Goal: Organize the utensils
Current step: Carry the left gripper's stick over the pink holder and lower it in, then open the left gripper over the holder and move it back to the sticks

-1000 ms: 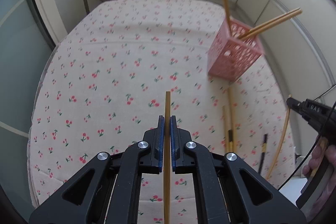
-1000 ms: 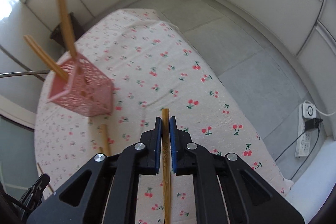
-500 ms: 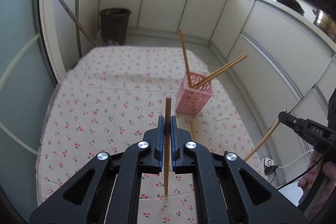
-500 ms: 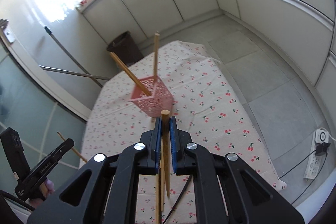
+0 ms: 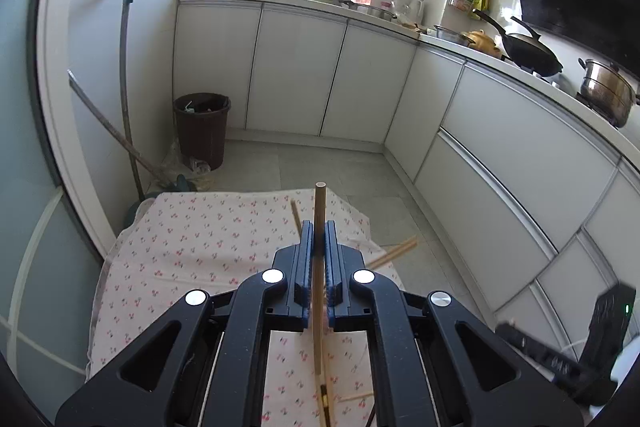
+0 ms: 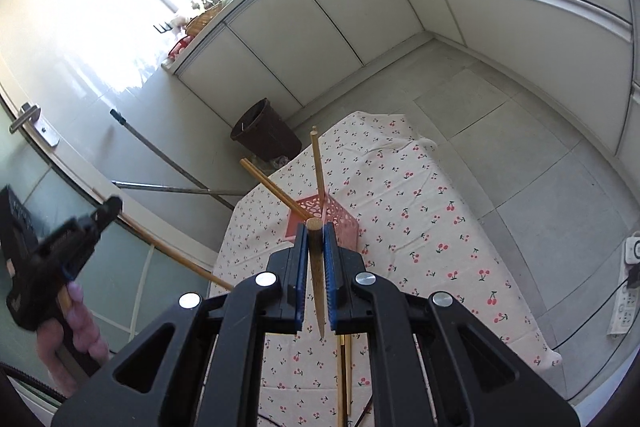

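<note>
My left gripper (image 5: pixel 315 231) is shut on a wooden chopstick (image 5: pixel 319 211) and holds it high above the cherry-print table (image 5: pixel 200 247). My right gripper (image 6: pixel 315 233) is shut on another wooden chopstick (image 6: pixel 316 267), above the pink perforated holder (image 6: pixel 346 227). Two chopsticks (image 6: pixel 318 163) stand in that holder. In the left wrist view the holder is hidden behind the gripper; only chopstick ends (image 5: pixel 394 251) stick out. The left gripper also shows in the right wrist view (image 6: pixel 104 211), the right one blurred in the left wrist view (image 5: pixel 516 331).
Loose chopsticks (image 6: pixel 343 379) lie on the tablecloth near me. A brown bin (image 5: pixel 202 129) stands on the floor beyond the table, with a mop handle (image 5: pixel 126 87) beside it. White cabinets (image 5: pixel 300 79) line the walls. A power strip (image 6: pixel 624 291) lies on the floor right.
Both grippers have risen and tilted up with their chopsticks; the table and pink holder have dropped lower and farther in view. Both stay shut.
</note>
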The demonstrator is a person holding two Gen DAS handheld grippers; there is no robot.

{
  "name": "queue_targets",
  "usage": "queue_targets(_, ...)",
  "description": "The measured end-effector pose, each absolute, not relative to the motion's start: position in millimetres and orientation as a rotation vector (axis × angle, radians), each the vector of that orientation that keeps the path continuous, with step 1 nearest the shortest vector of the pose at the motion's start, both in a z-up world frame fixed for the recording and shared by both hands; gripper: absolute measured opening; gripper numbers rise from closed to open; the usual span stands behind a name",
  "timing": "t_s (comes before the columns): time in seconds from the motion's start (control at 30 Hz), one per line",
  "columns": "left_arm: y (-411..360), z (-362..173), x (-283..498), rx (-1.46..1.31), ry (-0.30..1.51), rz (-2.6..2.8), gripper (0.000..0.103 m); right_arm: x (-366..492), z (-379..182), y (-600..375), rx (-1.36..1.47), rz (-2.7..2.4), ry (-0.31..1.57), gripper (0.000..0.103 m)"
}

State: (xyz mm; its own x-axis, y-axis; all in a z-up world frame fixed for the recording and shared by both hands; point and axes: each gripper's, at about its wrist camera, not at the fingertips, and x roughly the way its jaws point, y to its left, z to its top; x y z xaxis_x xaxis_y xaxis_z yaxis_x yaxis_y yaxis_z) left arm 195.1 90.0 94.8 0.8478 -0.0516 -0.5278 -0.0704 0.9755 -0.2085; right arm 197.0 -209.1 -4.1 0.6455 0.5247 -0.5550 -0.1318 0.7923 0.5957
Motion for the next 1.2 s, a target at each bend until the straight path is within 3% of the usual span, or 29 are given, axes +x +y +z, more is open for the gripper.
queue_targets(0.3,75,91,260,-0.238,0.567,0.061,0.005,206,-5,-226,0.569,0.381,0.795,0.008)
queue_targets(0.47,76,69,283,-0.269,0.636,0.085,0.01,210,-4,-230,0.571,0.371,0.793,0.008)
queue_targets(0.73,104,52,243,-0.336,0.651,0.11,0.021,210,3,-222,0.561,0.374,0.77,0.008)
queue_targets(1.2,171,-1,185,-0.468,0.731,0.176,0.022,253,67,-174,0.517,0.343,0.629,0.009)
